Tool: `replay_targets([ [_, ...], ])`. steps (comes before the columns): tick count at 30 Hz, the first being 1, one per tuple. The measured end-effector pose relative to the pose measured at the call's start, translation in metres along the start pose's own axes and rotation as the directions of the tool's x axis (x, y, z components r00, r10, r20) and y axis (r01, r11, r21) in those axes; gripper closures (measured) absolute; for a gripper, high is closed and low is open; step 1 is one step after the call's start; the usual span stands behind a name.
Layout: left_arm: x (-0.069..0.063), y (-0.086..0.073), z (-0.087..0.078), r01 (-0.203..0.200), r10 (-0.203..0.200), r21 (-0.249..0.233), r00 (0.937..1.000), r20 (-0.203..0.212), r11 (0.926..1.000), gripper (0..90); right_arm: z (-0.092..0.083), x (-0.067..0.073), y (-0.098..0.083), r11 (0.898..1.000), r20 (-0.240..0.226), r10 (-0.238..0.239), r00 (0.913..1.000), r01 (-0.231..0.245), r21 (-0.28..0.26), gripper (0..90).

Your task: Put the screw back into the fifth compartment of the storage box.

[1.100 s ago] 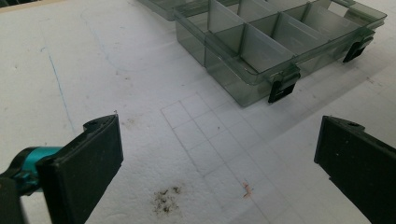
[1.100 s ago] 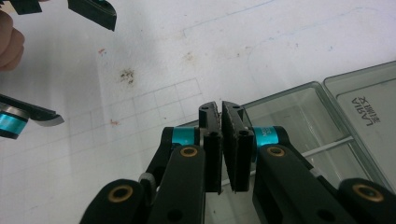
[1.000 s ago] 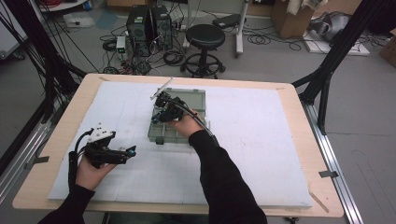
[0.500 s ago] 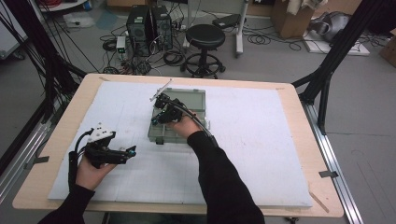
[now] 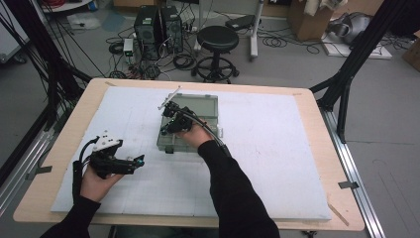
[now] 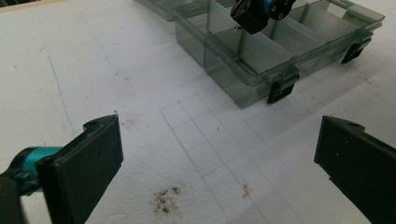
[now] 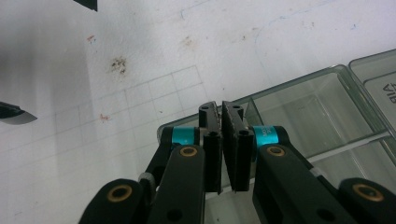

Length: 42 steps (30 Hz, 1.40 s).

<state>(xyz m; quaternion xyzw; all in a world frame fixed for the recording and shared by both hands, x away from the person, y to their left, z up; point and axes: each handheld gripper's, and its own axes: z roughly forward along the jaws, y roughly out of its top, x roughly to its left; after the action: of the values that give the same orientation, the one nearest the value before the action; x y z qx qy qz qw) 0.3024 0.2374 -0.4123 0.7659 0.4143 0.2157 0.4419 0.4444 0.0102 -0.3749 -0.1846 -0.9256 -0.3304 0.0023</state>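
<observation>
The right tool [image 7: 221, 116], jaws pressed together with nothing visible between them, hangs over the clear compartment box [image 5: 200, 111] near the tabletop's [image 5: 307, 124] far-middle. The left tool [image 5: 140, 159], jaws spread wide, rests near the front-left corner, pointing toward the box.

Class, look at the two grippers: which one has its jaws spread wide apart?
The left gripper, held over bare white table cover. The right gripper, above the clear compartment box, has its jaws closed together.
</observation>
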Motion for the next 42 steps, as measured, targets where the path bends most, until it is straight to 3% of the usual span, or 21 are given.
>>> replay_targets([
  [4, 0.000, 0.000, 0.000, -0.001, 0.001, 0.001, 1.0000, -0.001, 1.0000, 1.7, 0.003, -0.001, -0.002, 1.000, -0.004, 0.008, 1.0000, -0.008, 0.006, 86.9],
  [7, 0.000, 0.000, 0.000, 0.004, -0.004, -0.003, 1.0000, 0.003, 1.0000, 1.7, 0.006, -0.001, -0.006, 1.000, -0.001, 0.009, 1.0000, -0.009, -0.021, 86.6],
  [10, 0.000, 0.000, 0.000, 0.002, -0.002, -0.002, 1.0000, 0.001, 1.0000, 1.7, 0.008, -0.002, -0.009, 1.000, 0.011, 0.028, 0.9995, -0.028, 0.007, 81.6],
  [16, 0.000, 0.000, 0.000, 0.004, -0.004, 0.000, 1.0000, 0.001, 1.0000, 1.7, 0.000, -0.002, -0.008, 0.999, 0.011, 0.025, 0.9996, -0.025, -0.034, 77.4],
  [20, 0.001, 0.000, 0.000, 0.009, -0.009, 0.000, 1.0000, 0.004, 1.0000, 1.7, -0.011, -0.005, -0.011, 0.997, 0.015, 0.057, 0.9983, -0.056, -0.050, 67.0],
  [25, 0.000, -0.001, 0.000, 0.006, -0.006, 0.005, 1.0000, 0.005, 1.0000, 1.7, -0.026, -0.003, -0.013, 0.995, 0.027, 0.064, 0.9976, -0.062, -0.084, 52.8],
  [32, 0.000, -0.002, -0.002, 0.015, -0.015, 0.003, 0.9999, 0.005, 0.9999, 1.7, -0.049, -0.005, -0.024, 0.991, 0.051, 0.090, 0.9947, -0.084, -0.108, 41.5],
  [38, 0.002, -0.003, -0.004, 0.015, -0.015, 0.004, 0.9999, -0.001, 0.9999, 1.7, -0.066, -0.011, -0.047, 0.977, 0.062, 0.151, 0.9866, -0.139, -0.162, 30.9],
  [42, 0.002, -0.003, -0.003, 0.014, -0.014, 0.008, 0.9999, 0.001, 0.9999, 1.7, -0.078, -0.013, -0.057, 0.971, 0.079, 0.165, 0.9831, -0.147, -0.191, 22.9],
])
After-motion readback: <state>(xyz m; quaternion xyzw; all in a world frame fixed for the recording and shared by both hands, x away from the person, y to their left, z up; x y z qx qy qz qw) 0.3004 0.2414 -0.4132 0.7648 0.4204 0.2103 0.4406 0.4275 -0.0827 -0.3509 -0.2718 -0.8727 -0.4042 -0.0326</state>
